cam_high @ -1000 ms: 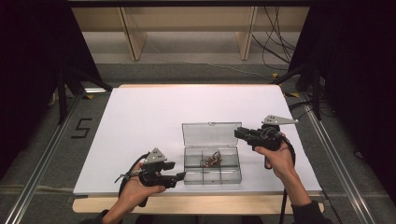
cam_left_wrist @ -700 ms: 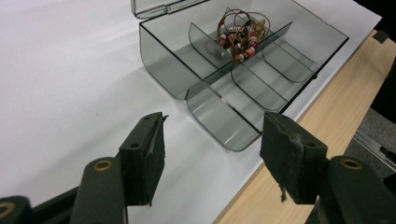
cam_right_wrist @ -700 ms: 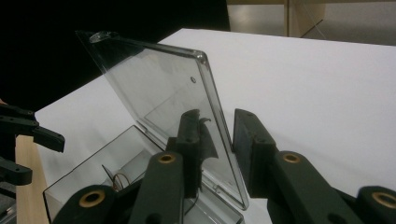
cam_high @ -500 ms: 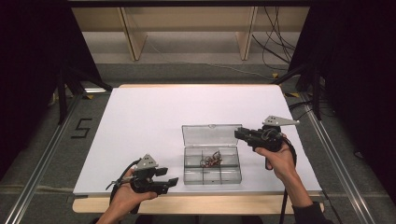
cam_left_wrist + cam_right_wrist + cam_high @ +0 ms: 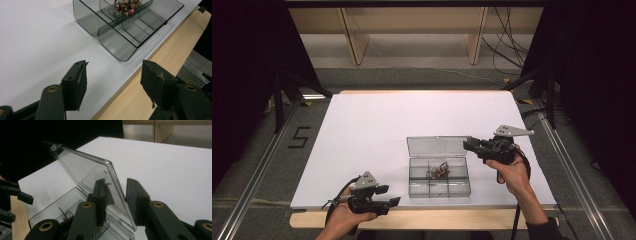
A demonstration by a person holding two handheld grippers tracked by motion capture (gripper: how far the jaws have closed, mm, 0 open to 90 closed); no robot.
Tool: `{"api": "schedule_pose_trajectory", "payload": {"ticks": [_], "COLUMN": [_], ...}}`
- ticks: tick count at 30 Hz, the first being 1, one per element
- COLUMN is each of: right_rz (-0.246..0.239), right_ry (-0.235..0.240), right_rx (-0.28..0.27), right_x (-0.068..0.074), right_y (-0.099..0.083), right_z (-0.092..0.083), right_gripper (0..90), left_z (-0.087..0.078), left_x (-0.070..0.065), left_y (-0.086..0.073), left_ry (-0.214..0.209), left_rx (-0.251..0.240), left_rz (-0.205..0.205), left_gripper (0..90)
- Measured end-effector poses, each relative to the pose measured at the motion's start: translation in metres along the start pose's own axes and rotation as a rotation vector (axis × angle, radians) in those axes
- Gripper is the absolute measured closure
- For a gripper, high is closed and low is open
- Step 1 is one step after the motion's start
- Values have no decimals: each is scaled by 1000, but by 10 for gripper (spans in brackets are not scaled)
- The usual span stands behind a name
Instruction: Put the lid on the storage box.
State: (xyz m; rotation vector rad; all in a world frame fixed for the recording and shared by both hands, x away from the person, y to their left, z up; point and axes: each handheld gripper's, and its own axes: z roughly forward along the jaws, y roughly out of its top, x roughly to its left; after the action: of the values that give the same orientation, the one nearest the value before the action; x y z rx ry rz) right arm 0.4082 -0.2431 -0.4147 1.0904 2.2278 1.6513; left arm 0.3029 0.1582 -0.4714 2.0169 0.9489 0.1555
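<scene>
Left gripper point(image 5: 382, 204) now nearer table edge, fingers spread; right gripper point(image 5: 472, 145) fingers astride upright lid point(image 5: 437, 146), loosening.

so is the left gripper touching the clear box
Apart. In the left gripper view the left gripper has open, empty jaws, with bare white table between them and the clear box.
</scene>
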Motion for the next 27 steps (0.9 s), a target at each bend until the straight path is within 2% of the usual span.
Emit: {"api": "schedule_pose_trajectory", "payload": {"ticks": [2,4,5,6,7,8,10,11,12,13,14,16,17,18,20,22,23,25,26,27], "right_rz": [-37,-54,-38,-46,-5,-22,-54,-20,-41,-25,-48,-13,-32,-73,-32,-34,-63,-53,-21,-40], "right_ry": [-18,-16,-12,-9,-2,-18,-21,-18,-18,-20,-16,-8,-14,-23,-7,-12,-23,-13,-8,-9], "right_rx": [-4,-16,-10,-21,-3,1,-7,-2,-10,-11,-16,-6,-14,-22,-8,-11,-25,-12,-1,-9], "right_x": [-1,-1,1,1,4,4,4,7,6,8,6,10,9,8,12,12,11,12,14,13], "right_y": [0,0,0,-1,-1,-1,-1,-2,-1,-2,-2,-4,-4,-5,-5,-6,-6,-6,-7,-7], "right_z": [-1,-1,-1,-1,-2,-3,-5,-7,-8,-10,-12,-15,-15,-15,-16,-16,-16,-17,-18,-18], "right_gripper": [699,695,693,690,687,685,689,694,701,708,716,720,720,720,720,720,720,720,720,720], "left_z": [-1,0,0,0,-1,-2,-3,-1,-3,-4,-3,-2,-2,-3,-3,-3,-4,-4,-4,-4], "left_x": [-1,-1,-3,-4,-4,-2,-3,-4,-2,-2,-3,-4,-4,-4,-4,-5,-3,-4,-5,-4], "left_y": [-2,-4,-5,-5,-6,-6,-7,-8,-8,-8,-9,-10,-10,-10,-10,-11,-11,-11,-12,-12], "left_ry": [8,11,16,14,16,15,17,16,16,13,18,21,18,15,10,14,20,21,13,22], "left_rx": [16,4,-5,-2,5,17,10,-12,8,16,3,3,6,8,1,-5,16,15,7,8], "left_rz": [7,14,6,-10,7,35,16,-6,24,32,10,-3,-6,12,18,2,20,6,0,2], "left_gripper": [362,362,362,362,362,362,362,361,362,362,362,362,362,362,362,362,362,363,362,363]}}
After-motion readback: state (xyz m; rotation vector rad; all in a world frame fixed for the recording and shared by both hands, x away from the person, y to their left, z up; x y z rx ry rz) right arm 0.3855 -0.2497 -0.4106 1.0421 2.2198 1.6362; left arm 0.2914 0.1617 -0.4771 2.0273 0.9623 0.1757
